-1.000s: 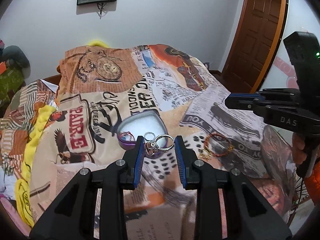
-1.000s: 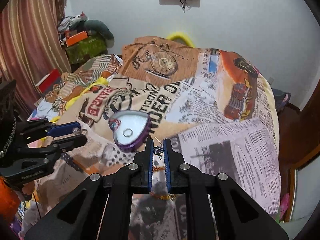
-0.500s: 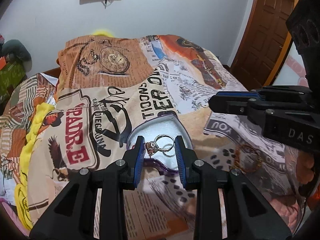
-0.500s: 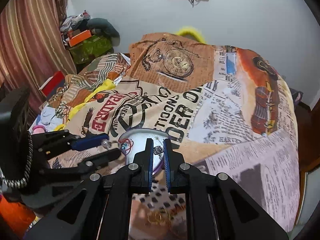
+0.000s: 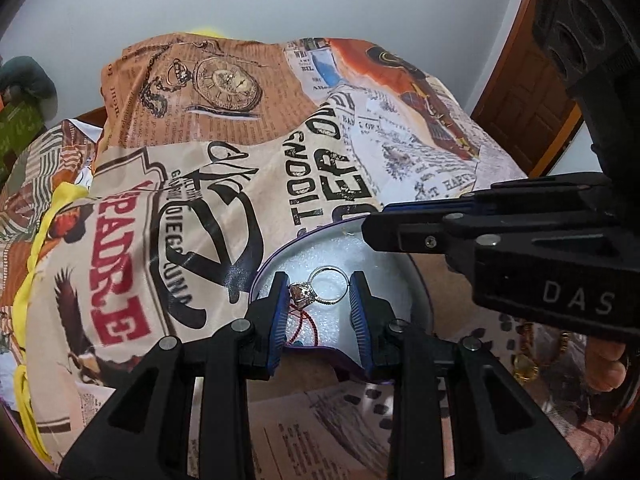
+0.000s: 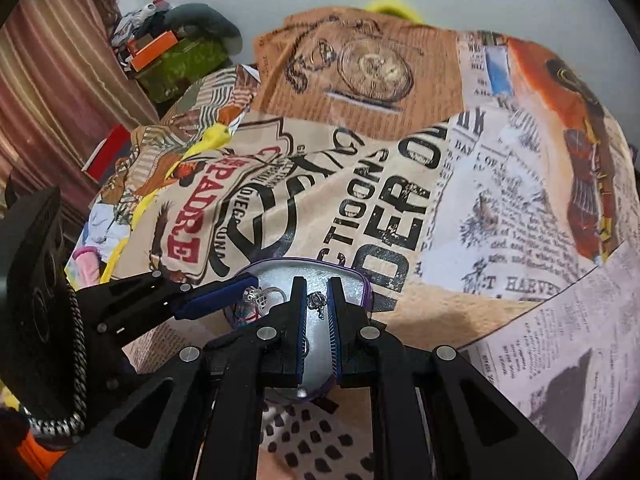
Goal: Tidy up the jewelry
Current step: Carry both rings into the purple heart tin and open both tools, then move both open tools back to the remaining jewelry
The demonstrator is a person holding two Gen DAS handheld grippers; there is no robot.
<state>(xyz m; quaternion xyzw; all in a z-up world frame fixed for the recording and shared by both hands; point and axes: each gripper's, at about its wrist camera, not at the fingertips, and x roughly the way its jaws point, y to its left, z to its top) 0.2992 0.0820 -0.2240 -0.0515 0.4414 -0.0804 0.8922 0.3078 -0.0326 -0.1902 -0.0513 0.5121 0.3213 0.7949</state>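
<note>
A heart-shaped tin (image 5: 384, 264) with a purple rim and silver inside lies on the bed; it also shows in the right wrist view (image 6: 276, 276). My left gripper (image 5: 320, 292) is shut on a silver ring with a stone (image 5: 316, 294) and holds it over the tin. A red thread bracelet (image 5: 306, 322) lies in the tin. My right gripper (image 6: 317, 300) is shut on a small silver charm (image 6: 316, 301) above the tin. The left gripper's ring also shows in the right wrist view (image 6: 258, 298).
The bed is covered by a newspaper-print sheet (image 5: 224, 184). A beaded bracelet and gold pieces (image 5: 528, 364) lie right of the tin. Clutter and a curtain (image 6: 48, 80) stand at the left; a wooden door (image 5: 532, 92) at the right.
Both grippers have moved forward over the bed with their pieces and now hang over the heart tin, which has come close under the fingers.
</note>
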